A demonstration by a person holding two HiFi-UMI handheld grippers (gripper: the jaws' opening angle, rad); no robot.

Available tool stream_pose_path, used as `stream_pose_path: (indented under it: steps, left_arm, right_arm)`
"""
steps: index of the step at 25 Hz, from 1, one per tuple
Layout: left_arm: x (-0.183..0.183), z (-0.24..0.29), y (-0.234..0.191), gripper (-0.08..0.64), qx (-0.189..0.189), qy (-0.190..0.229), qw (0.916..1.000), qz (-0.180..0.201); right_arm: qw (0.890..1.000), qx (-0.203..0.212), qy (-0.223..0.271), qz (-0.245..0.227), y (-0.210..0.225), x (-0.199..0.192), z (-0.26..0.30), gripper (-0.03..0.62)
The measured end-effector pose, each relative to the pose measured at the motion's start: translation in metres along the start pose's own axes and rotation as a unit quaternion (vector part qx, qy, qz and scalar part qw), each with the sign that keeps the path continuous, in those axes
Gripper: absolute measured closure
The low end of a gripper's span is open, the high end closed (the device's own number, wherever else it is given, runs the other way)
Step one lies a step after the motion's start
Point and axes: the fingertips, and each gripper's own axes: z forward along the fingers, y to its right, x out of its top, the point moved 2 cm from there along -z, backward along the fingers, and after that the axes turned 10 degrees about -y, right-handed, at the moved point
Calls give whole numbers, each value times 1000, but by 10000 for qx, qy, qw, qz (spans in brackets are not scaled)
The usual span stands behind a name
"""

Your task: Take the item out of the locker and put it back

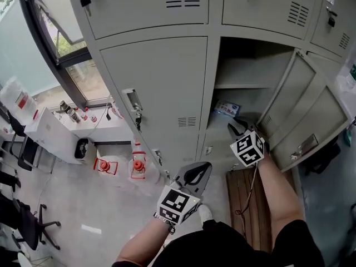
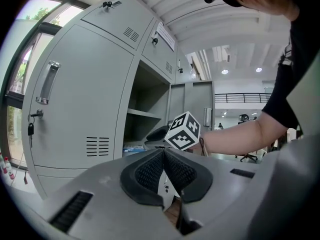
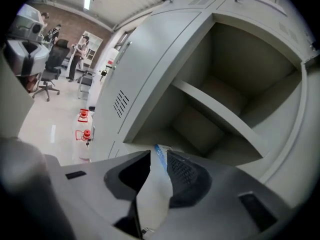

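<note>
A white and blue packet (image 1: 227, 109) lies on the floor of the open locker compartment (image 1: 250, 102), under its shelf (image 1: 240, 85). My right gripper (image 1: 238, 128) reaches into the compartment's mouth just in front of the packet, jaws apart. In the right gripper view the packet (image 3: 160, 154) shows in the gap of the right gripper (image 3: 156, 160), and the pads do not press on it. My left gripper (image 1: 196, 174) hangs lower, in front of the closed locker door, with nothing in it. Its black pads meet in the left gripper view, where the left gripper (image 2: 163, 152) is shut.
The compartment's door (image 1: 303, 113) stands swung out to the right. A wooden board (image 1: 245, 199) lies on the floor below. Two red and white extinguishers (image 1: 138, 163) stand at the lockers' foot by a white counter (image 1: 55, 135). Office chairs (image 1: 28, 221) stand at the left.
</note>
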Motion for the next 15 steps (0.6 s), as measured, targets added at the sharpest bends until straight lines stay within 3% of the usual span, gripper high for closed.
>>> stream_pose_path:
  steps: [15]
  left_arm:
    - [0, 37, -31, 545, 128, -112, 9998, -108]
  right_arm:
    - [9966, 246, -692, -368, 18, -29, 79, 398]
